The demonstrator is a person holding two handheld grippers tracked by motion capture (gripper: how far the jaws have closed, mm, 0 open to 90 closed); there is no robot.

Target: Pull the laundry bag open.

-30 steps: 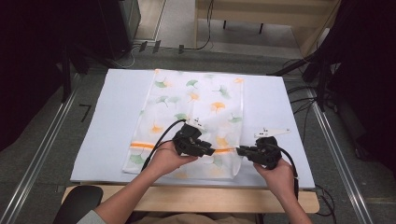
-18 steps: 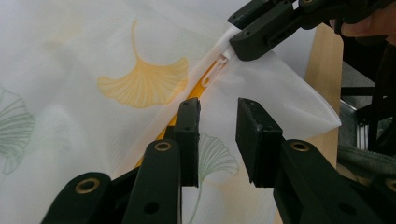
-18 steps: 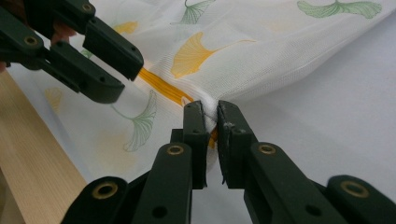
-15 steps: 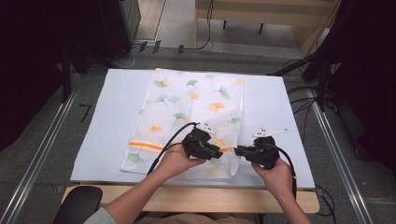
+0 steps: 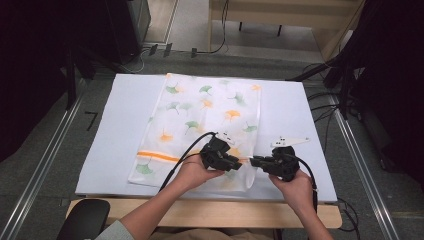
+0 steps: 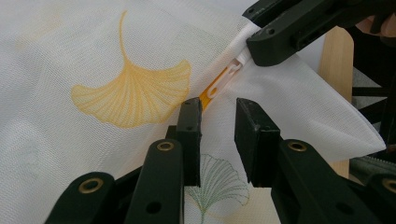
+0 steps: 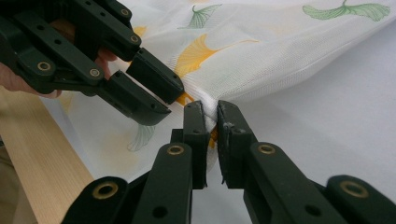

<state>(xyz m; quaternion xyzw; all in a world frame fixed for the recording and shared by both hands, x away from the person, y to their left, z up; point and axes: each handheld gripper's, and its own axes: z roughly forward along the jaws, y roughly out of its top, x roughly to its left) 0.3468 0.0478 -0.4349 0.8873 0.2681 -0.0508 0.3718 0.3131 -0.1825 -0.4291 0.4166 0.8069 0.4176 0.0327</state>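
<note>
The right hand-held gripper (image 7: 211,122) is clamped on the mesh laundry bag (image 5: 210,115) by its zipper end, near the worktop's (image 5: 110,125) front edge. The left hand-held gripper (image 6: 217,122), jaws just narrowing but empty, points at the orange zipper pull (image 6: 215,84), just beyond its tips.

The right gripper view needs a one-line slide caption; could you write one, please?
Right gripper pinches the zipper edge of a ginkgo-print mesh bag while the left gripper stands open beside it.
</note>
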